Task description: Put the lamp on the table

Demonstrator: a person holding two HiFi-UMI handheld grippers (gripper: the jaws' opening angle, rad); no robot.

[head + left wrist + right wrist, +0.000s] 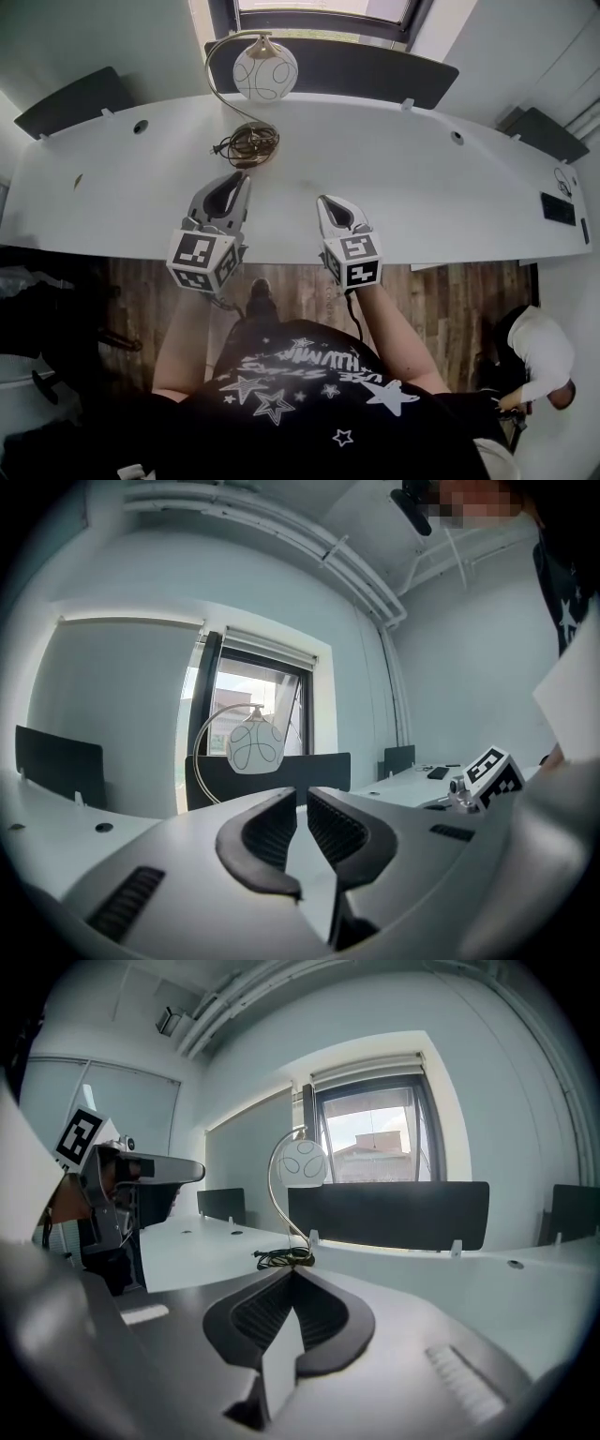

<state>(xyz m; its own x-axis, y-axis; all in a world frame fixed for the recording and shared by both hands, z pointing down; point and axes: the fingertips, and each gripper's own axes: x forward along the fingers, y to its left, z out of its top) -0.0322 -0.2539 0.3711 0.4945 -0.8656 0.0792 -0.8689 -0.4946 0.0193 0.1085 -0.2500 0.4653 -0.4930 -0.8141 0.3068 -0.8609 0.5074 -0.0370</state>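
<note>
The lamp [265,70] has a white globe shade on a curved metal arm. It stands at the far edge of the white table [422,187], its base and coiled cord [251,142] just in front. My left gripper [239,178] hovers over the table's near part, short of the cord, open by a narrow gap and holding nothing. My right gripper [325,200] hovers beside it, shut and empty. The left gripper view shows the lamp [254,745] beyond the left gripper [302,797]. The right gripper view shows the lamp [305,1162] past the right gripper [291,1274].
Dark partition screens [375,64] line the table's far edge, with a window behind. A black device [558,208] lies on the table at the far right. Another person [539,361] crouches on the wooden floor at the lower right.
</note>
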